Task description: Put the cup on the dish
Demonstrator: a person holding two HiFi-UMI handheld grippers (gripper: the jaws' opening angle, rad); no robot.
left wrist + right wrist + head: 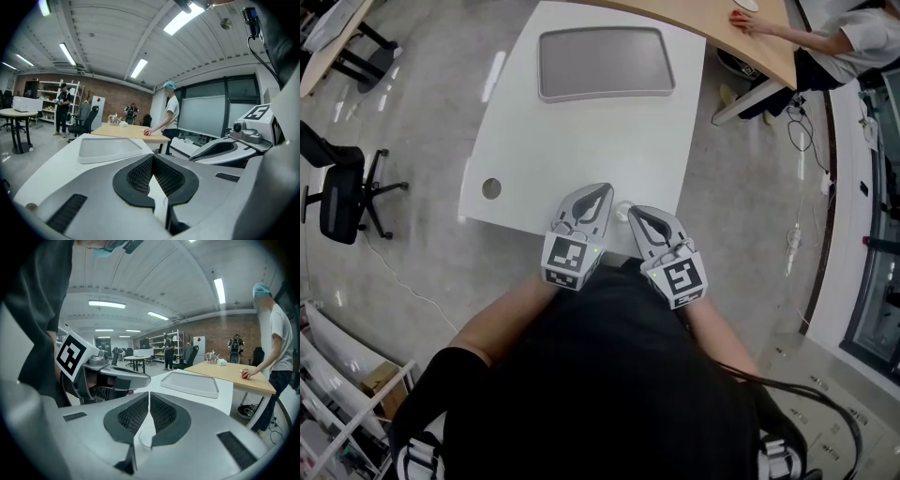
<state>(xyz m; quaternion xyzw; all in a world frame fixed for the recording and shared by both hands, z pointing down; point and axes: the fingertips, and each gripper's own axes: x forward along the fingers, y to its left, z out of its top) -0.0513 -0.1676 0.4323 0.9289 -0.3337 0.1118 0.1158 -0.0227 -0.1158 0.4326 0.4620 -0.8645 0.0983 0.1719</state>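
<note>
Not begun: the cup is off the tray.
Lower middle, the left gripper (602, 193) and right gripper (640, 217) hover at the table (581, 150) edge, fingers closed and empty. What is probably the cup (622, 212) sits between them, well apart from the grey tray (605, 95) at upper middle.

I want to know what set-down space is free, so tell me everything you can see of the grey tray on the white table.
The grey tray is a wide rectangle with rounded corners. It has a flat, matte grey floor and a low raised rim in a lighter grey, and it looks like plastic. It lies flat and square to the white table, at that table's far end. Nothing rests in it, and only the tabletop touches it.
</note>
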